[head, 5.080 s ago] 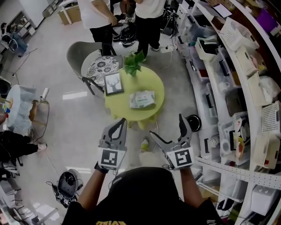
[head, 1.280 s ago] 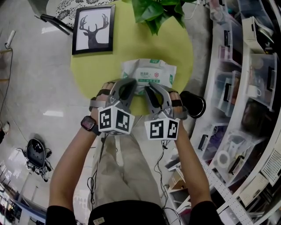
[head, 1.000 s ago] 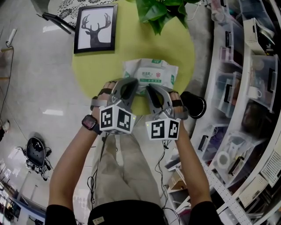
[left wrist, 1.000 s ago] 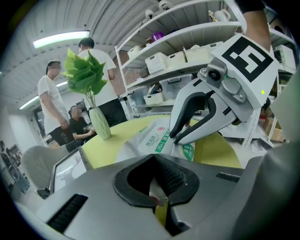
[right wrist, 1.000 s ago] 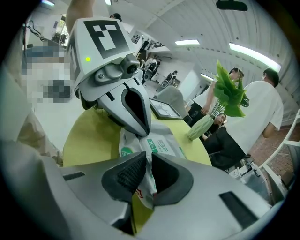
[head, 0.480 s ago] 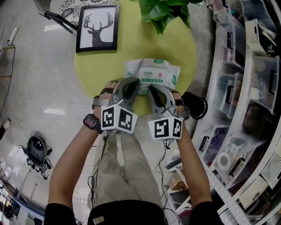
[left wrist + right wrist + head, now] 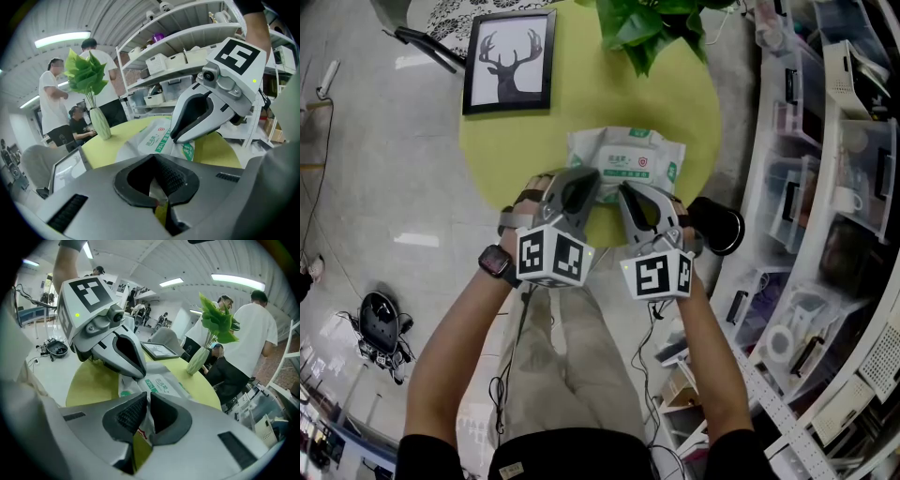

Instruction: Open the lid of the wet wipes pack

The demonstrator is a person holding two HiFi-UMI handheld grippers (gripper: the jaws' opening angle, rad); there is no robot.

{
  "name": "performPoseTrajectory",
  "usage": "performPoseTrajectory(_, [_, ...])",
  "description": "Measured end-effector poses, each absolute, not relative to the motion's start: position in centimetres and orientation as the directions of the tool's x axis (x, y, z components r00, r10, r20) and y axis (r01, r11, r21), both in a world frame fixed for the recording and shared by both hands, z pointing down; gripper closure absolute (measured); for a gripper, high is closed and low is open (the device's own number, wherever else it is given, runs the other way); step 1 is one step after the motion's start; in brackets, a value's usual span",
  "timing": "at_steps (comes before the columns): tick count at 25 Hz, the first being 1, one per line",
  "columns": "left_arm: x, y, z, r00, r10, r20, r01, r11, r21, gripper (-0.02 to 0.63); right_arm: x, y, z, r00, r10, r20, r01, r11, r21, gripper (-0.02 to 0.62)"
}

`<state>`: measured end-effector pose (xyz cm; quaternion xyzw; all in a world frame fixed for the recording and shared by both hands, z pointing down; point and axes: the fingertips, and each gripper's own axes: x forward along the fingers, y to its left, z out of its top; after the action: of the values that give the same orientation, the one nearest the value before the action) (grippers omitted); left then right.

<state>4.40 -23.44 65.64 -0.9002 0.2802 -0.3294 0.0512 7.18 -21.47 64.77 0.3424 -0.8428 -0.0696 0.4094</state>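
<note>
So, my left claw [image 7: 587,195] and right claw [image 7: 624,195] each pinch the near edge of the pack [image 7: 628,155], which lies on the desk [image 7: 581,94]. The lid [image 7: 622,169] looks shut; opening it is left.

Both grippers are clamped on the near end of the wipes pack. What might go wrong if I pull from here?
1. The left gripper and right gripper both pinch the thin end film of the wet wipes pack, not the labelled lid on top. Pulling apart may tear the film.
2. The pack lies near the table edge, so pulling towards you may drag it off.
</note>
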Motion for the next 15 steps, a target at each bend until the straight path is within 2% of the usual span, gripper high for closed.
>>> performPoseTrajectory(12, [4.39,-23.45,65.58,0.629,-0.539,0.561,-0.47,-0.838,-0.278,0.591,7.41,-21.45,64.46,-0.475,-0.639,0.606,-0.586,0.743,0.324,0.575])
performPoseTrajectory(15, [4.38,-23.4,65.65,0.627,-0.537,0.564,-0.466,-0.839,-0.281,0.591,7.84,-21.93,64.19,-0.487,-0.662,0.57,-0.65,0.711,0.27,0.595])
